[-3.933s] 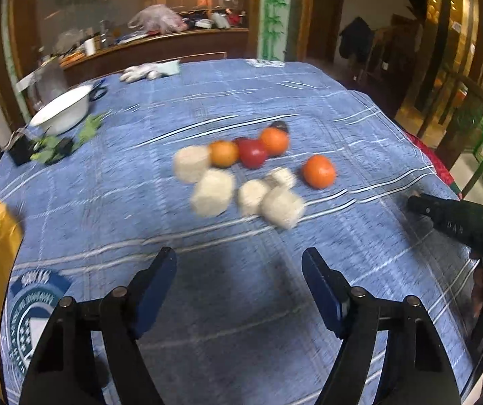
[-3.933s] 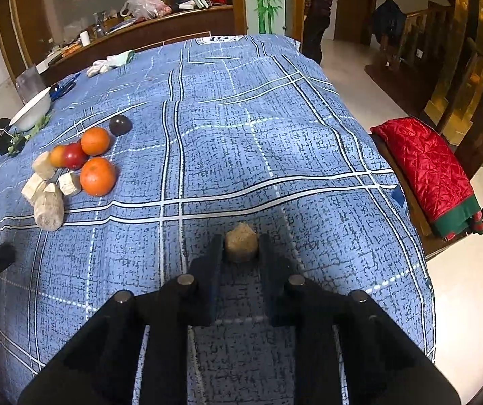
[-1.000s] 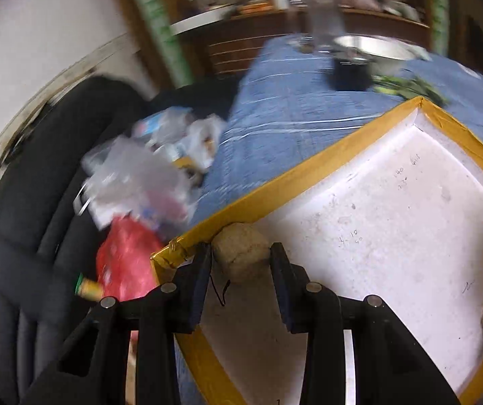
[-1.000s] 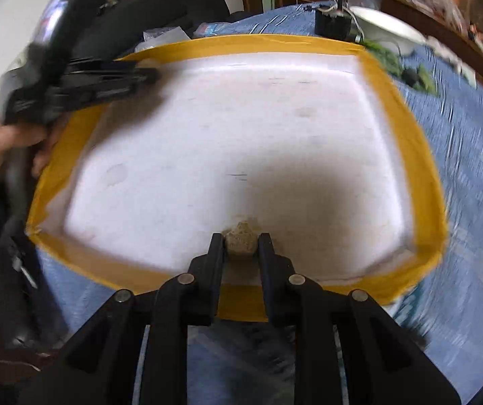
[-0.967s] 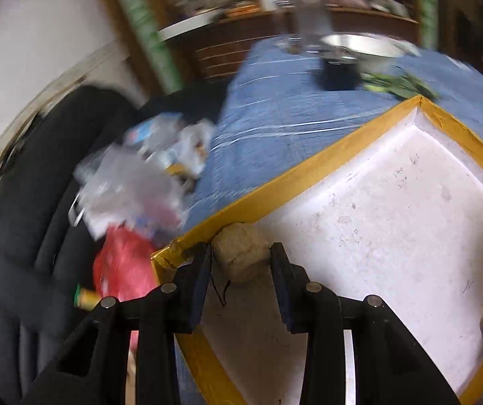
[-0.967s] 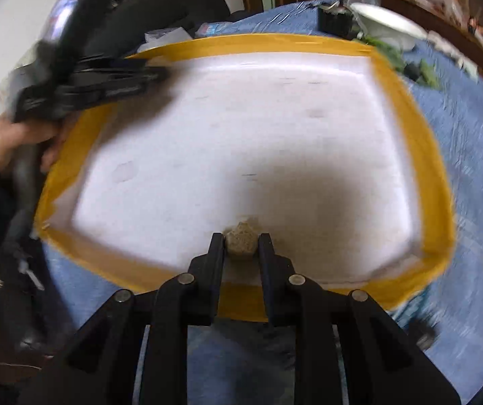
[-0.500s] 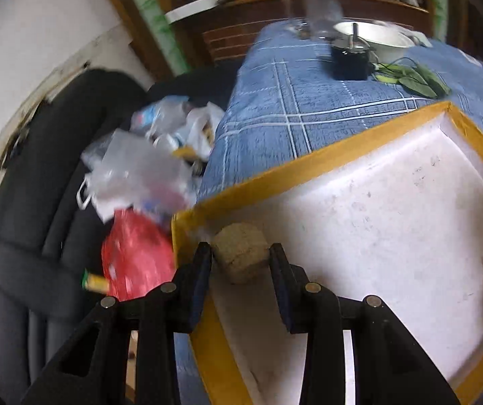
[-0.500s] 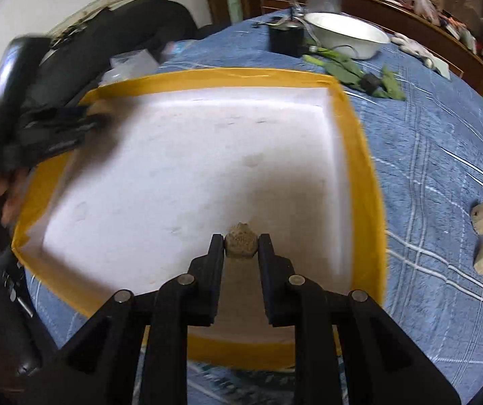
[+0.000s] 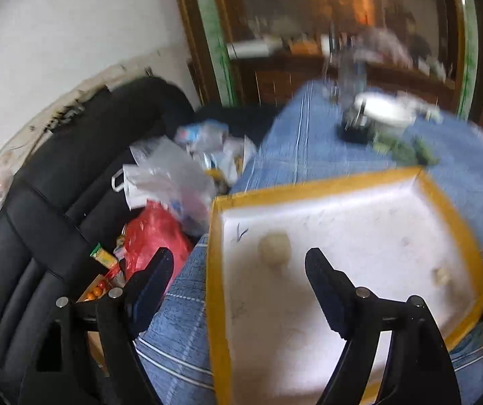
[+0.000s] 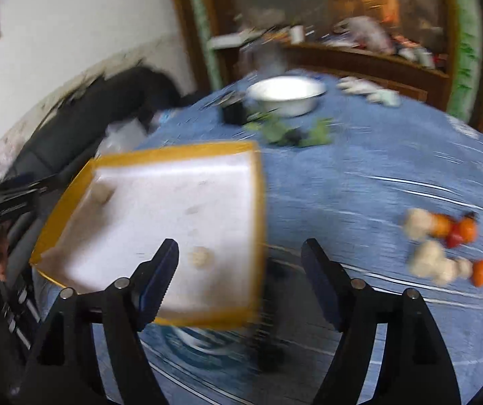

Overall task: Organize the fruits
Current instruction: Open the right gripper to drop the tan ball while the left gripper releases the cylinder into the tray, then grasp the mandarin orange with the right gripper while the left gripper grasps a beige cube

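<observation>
Fruit sits in a loose pile on the blue cloth, right of the tray, w/ two pale chunks lying in the tray. Both grippers, left & right, are spread wide w/ nothing between the jaws. For the next pick, I'd swing over to the pile, straddle one piece at the edge & close gently so the neighbours don't roll.

We log a white bowl on the blue-clothed desk, green leaves beside it, a black sofa, plastic bags, a red bag.
</observation>
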